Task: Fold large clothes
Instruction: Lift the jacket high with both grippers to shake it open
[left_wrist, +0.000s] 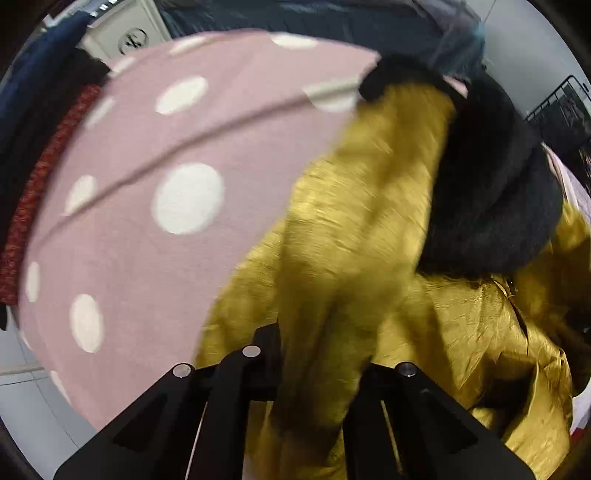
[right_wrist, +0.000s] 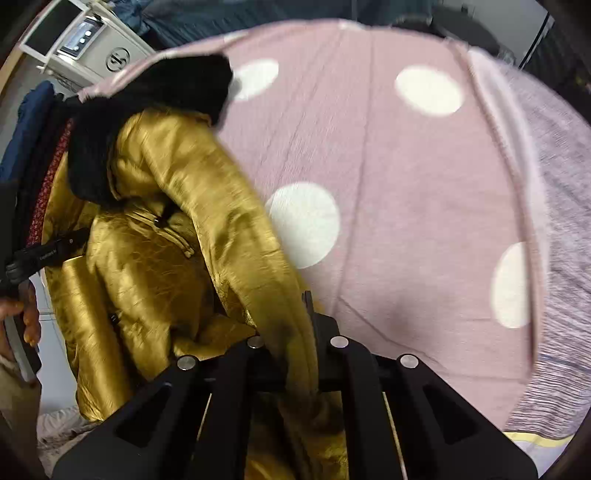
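Observation:
A shiny gold satin jacket (left_wrist: 369, 236) with a black fur collar (left_wrist: 491, 184) hangs bunched above a pink bed cover with white dots (left_wrist: 147, 206). My left gripper (left_wrist: 317, 354) is shut on a thick fold of the gold fabric, which runs up from between the jaws. In the right wrist view the same jacket (right_wrist: 155, 251) and its black collar (right_wrist: 147, 110) fill the left side. My right gripper (right_wrist: 291, 332) is shut on a gold sleeve (right_wrist: 236, 221) that rises from its jaws. The left gripper's black body (right_wrist: 48, 254) shows at the far left.
The pink dotted cover (right_wrist: 388, 184) spreads over the bed. A striped grey-white cloth (right_wrist: 554, 221) lies at its right edge. Dark blue and red patterned clothes (left_wrist: 40, 192) lie along the left. A white appliance (right_wrist: 92, 44) stands behind.

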